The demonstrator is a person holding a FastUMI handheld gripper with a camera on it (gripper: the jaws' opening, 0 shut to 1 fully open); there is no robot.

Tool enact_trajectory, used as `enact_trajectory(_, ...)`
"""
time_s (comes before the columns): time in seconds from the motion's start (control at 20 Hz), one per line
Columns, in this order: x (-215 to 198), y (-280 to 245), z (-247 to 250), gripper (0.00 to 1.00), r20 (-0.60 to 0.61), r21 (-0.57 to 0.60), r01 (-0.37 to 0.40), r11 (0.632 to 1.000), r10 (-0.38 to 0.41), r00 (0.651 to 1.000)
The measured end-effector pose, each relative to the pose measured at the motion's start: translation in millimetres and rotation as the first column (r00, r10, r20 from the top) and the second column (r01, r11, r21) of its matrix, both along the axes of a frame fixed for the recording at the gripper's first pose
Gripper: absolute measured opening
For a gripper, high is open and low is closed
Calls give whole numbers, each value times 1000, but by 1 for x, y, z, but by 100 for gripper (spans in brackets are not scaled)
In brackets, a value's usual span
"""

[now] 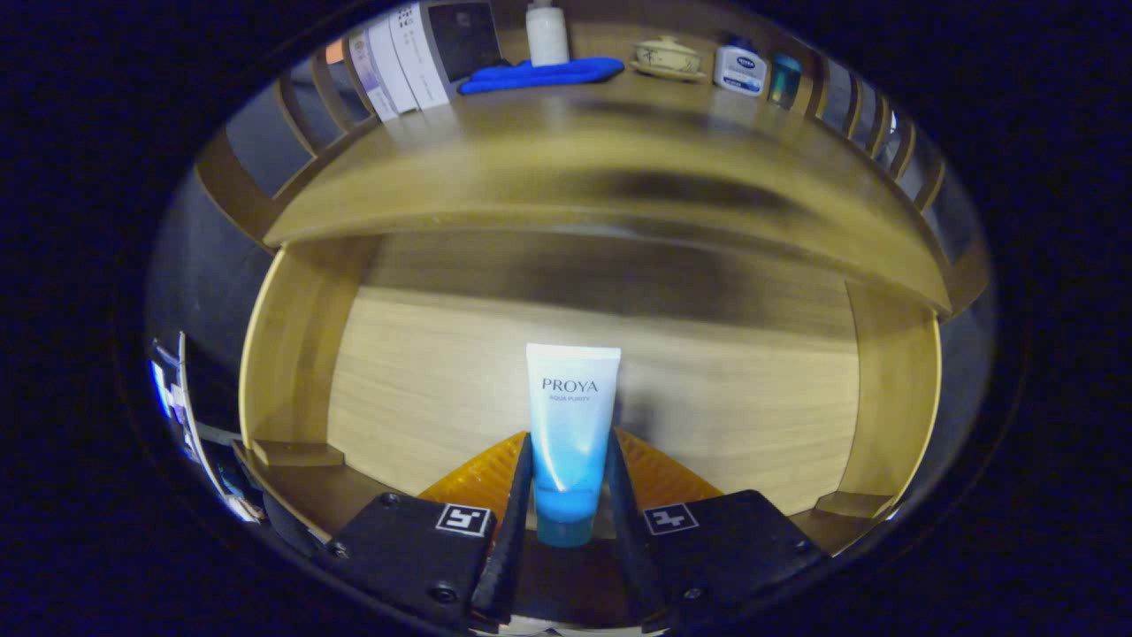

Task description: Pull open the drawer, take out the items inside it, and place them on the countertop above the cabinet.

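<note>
Gripper (570, 469) clamped on tube (571, 425), both fingers pressing its sides. Tube white up top, fading to blue cap end, over open drawer (424, 389).

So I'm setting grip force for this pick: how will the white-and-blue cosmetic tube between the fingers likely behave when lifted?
The cosmetic tube is probably soft plastic, so it may dent where the gripper presses both sides. Its glossy surface could slip. It looks small, likely light, and its flat crimped end, beyond the fingers over the open drawer, may keep it from rolling.
</note>
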State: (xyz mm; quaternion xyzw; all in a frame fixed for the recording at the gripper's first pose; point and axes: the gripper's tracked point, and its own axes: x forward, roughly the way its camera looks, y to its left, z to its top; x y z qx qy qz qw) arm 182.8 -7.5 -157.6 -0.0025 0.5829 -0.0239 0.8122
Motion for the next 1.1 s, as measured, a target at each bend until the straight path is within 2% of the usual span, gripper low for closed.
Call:
enact_trajectory(0.3, 3, 3, 54, 49, 88, 28, -43, 999, 40, 995)
enact_trajectory(0.5, 25, 3, 88, 49, 156, 44, -45, 998, 38, 987)
enact_trajectory(0.7, 56, -5, 105, 49, 190, 18, -28, 999, 24, 982)
enact_trajectory(0.9, 92, -3, 112, 49, 203, 63, 39, 997, -51, 978)
enact_trajectory(1.1, 132, -12, 116, 49, 248, 37, 81, 996, -88, 965)
